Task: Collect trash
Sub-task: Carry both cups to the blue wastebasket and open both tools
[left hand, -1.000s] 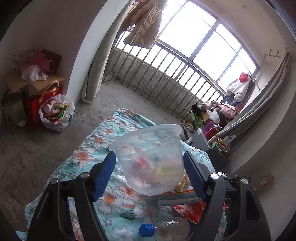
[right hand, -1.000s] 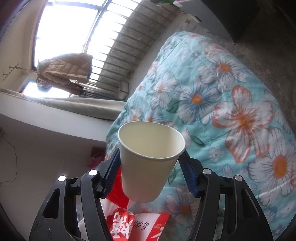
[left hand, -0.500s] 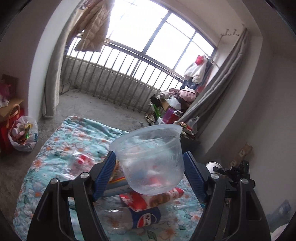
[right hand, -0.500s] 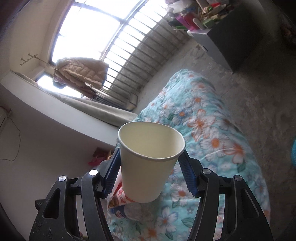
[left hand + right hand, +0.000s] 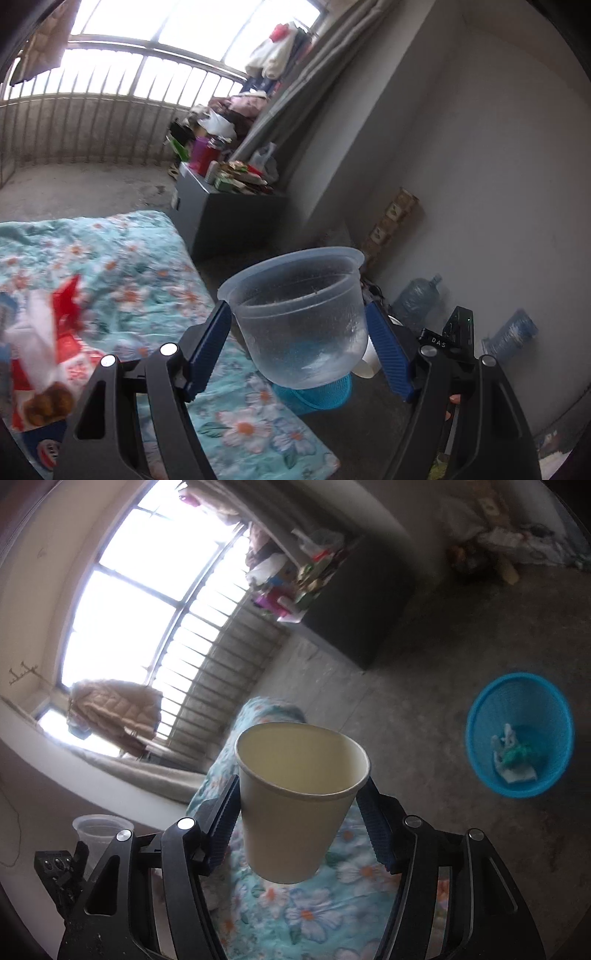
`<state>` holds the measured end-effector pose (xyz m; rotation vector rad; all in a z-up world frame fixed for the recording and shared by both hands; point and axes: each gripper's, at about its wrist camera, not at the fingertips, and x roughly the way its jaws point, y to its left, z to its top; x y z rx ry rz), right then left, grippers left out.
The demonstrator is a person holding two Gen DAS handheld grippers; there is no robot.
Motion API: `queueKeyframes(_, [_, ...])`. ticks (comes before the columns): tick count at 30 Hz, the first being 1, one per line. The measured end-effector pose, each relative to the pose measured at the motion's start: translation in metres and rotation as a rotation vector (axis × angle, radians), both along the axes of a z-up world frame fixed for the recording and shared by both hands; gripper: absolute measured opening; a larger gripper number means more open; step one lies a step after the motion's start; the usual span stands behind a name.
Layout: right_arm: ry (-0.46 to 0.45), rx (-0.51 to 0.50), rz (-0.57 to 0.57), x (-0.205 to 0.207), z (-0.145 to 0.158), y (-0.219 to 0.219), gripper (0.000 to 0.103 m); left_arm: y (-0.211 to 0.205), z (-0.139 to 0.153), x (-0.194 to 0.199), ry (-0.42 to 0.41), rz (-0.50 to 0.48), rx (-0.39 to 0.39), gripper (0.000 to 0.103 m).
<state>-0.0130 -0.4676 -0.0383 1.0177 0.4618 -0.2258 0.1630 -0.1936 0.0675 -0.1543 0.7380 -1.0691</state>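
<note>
My left gripper is shut on a clear plastic tub, held upright in the air past the edge of the flowered quilt. Below the tub peeks a blue mesh waste basket on the floor. My right gripper is shut on a cream paper cup, upright and empty, above the quilt. The same blue basket stands on the concrete floor to the right, with scraps in its bottom. The clear tub shows at the lower left of the right wrist view.
Red snack wrappers lie blurred on the quilt at left. A grey cabinet piled with clutter stands by the wall. Large water bottles lean at the wall on the right. A railed window fills the back.
Both grippers have swung right, away from the quilt's middle, each still holding its container. The blue basket has come into both views; the bottle and wrappers slid off to the left.
</note>
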Motion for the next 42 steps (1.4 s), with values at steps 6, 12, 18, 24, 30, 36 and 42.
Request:
queueKeyframes(6, [0.116, 0.051, -0.154, -0.037, -0.054, -0.049, 0.060, -0.142, -0.065, 0.000, 0.161, -0.204, 0.146, 0.073])
queueKeyframes(12, [0.218, 0.154, -0.286, -0.050, -0.114, -0.097, 0.062, -0.272, -0.154, -0.005, 0.306, -0.312, 0.336, 0.073])
queueKeyframes(18, [0.301, 0.222, -0.361, -0.046, -0.176, -0.142, 0.086, -0.364, -0.220, -0.016, 0.319, -0.349, 0.471, 0.088])
queueKeyframes(24, [0.432, 0.239, -0.437, -0.059, -0.211, -0.150, 0.086, -0.361, -0.238, -0.017, 0.393, -0.323, 0.460, 0.090])
queueKeyframes(30, [0.386, 0.138, -0.429, -0.077, -0.174, -0.125, 0.086, -0.331, -0.198, -0.019, 0.305, -0.307, 0.372, 0.091])
queueKeyframes(36, [0.310, -0.003, -0.374, -0.082, -0.113, -0.095, 0.086, -0.279, -0.132, -0.036, 0.182, -0.314, 0.289, 0.091])
queueKeyframes(42, [0.271, -0.141, -0.236, -0.067, -0.048, -0.053, 0.086, -0.182, -0.072, -0.045, 0.055, -0.243, 0.203, 0.094])
